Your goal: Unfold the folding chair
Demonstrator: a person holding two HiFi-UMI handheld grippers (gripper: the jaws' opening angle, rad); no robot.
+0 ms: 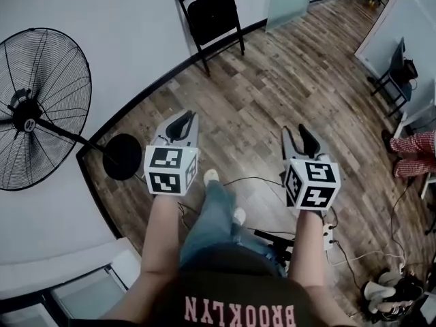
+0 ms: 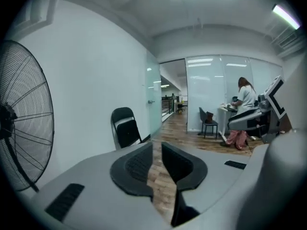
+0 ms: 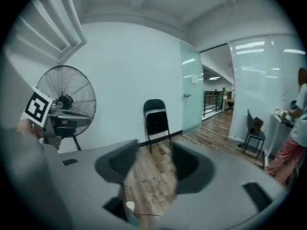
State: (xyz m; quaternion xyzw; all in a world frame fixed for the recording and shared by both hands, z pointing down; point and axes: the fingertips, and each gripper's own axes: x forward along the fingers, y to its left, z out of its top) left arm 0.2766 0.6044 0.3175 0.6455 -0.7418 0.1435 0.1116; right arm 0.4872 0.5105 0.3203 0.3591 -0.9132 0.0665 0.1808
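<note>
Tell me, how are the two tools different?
The left tool has its jaws almost touching; the right tool holds them apart. The left tool is nearer the standing fan than the right tool. Both are empty and aim toward the black folding chair.

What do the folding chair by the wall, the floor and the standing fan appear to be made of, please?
Folding chair: dark, thin tubular frame, likely painted metal; seat and back matte black, possibly padded.
Floor: wood-look planks with visible grain, wood or laminate.
Fan: black wire grille, probably metal.
</note>
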